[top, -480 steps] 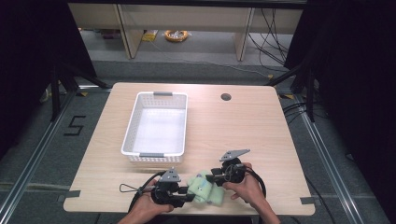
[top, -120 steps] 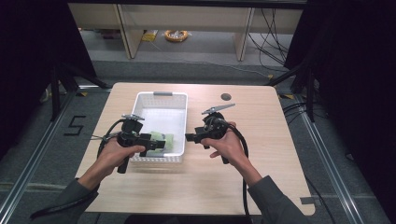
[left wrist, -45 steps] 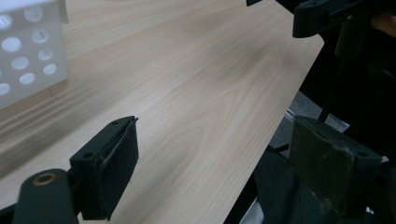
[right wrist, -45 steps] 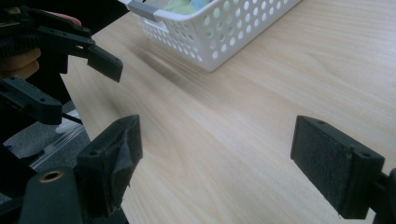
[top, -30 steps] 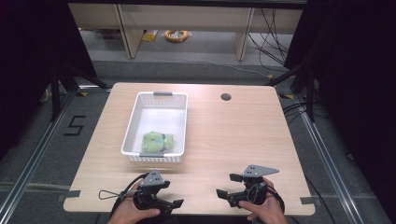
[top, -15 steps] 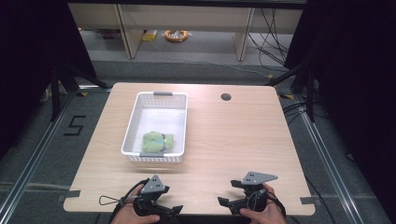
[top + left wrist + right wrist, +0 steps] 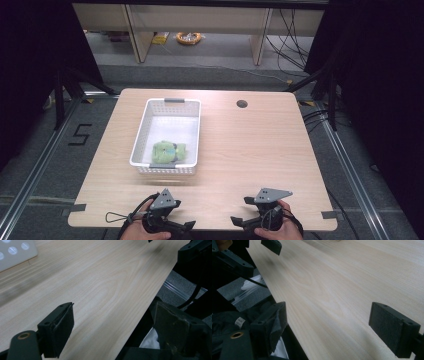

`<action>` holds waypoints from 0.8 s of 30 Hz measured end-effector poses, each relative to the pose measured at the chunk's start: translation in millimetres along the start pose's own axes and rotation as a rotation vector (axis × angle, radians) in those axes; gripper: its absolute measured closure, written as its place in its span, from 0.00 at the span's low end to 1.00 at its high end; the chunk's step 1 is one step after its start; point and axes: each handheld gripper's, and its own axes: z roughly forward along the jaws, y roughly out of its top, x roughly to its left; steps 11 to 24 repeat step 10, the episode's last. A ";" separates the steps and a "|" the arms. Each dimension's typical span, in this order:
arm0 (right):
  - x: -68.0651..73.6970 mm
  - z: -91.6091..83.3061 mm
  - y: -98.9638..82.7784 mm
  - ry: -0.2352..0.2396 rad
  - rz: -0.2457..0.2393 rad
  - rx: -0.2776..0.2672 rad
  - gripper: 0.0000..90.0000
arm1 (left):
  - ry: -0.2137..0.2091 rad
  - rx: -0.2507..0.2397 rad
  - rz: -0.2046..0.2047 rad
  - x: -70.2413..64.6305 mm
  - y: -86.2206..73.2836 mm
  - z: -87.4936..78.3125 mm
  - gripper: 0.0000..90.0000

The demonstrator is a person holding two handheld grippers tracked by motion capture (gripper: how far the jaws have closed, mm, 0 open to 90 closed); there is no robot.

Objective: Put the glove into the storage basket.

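High view first: both tools sit at the near edge of the pale wood-grain surface (image 7: 260, 145), each held in a hand coming up from the bottom. The left tool (image 7: 186, 226) points inward toward the middle of the near edge, and the right tool (image 7: 236, 220) faces back at it, the two well apart. Up the surface from the left tool sits the white perforated plastic basket (image 7: 192, 135), and inside it, toward its near end, lies the crumpled green soft item (image 7: 167, 150). That item is well apart from both tools, nothing touching it but the basket floor.

Left gripper view now: the left tool (image 7: 110, 327) has its black padded jaws spread wide, bare wood grain between them, one jaw hanging past the surface edge. A white corner of the basket (image 7: 15, 250) peeks in at top left.

Right gripper view: the right tool (image 7: 327, 327) is spread wide too, empty, with wood grain between the pads. The other tool's dark jaw shows at top left.
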 end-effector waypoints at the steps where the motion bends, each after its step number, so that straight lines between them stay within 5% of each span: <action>1: -0.1 0.0 0.0 0.000 0.000 0.001 0.18 | 0.002 0.004 0.000 -0.1 0.1 -0.3 0.18; 6: -3.5 -0.7 0.1 0.006 -0.007 0.004 0.18 | 0.011 0.021 0.013 2.2 -0.1 -0.3 0.18; 8: -4.0 -1.0 -0.5 -0.010 0.003 -0.002 0.18 | 0.005 0.006 -0.025 1.2 -0.3 1.3 0.18; 24: -5.3 -2.2 -1.0 -0.018 0.005 0.003 0.18 | 0.008 0.008 -0.004 3.2 0.5 1.5 0.18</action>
